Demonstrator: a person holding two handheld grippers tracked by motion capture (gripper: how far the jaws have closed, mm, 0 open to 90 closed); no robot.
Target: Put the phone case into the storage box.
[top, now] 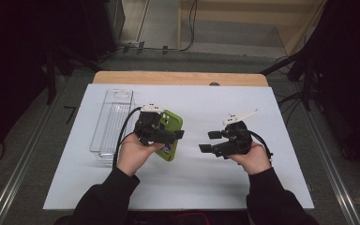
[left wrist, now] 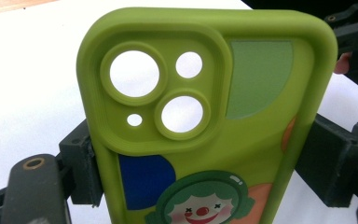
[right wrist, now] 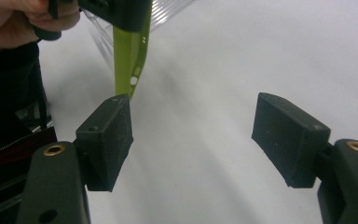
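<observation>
High view
- Table [top: 262, 187]: covered in white, wooden edge at the far side.
- Tray [top: 113, 123]: clear plastic, long, lying at the left of the table, just beside the left hand.
- Left gripper [top: 177, 135]: held in the person's left hand, pointing right, its jaws clamped on the case.
- Case [top: 172, 123]: green phone case, left of the table's middle, raised off the surface in the left gripper.
- Right gripper [top: 210, 141]: held in the right hand, pointing left toward the case, apart from it; jaws spread with nothing between them.

Left gripper view
- Case [left wrist: 261, 140]: back face toward the camera, camera cut-outs at the top, a clown face, a blue patch and an orange patch lower down.
- Left gripper [left wrist: 205, 158]: one pad pressed on each long edge of the case.

Right gripper view
- Right gripper [right wrist: 193, 140]: jaws wide, bare white table between the pads.
- Case [right wrist: 126, 60]: seen edge-on beyond the left pad, hanging from the other gripper at the top.
- Tray [right wrist: 168, 9]: blurred clear ribs behind the case.
</observation>
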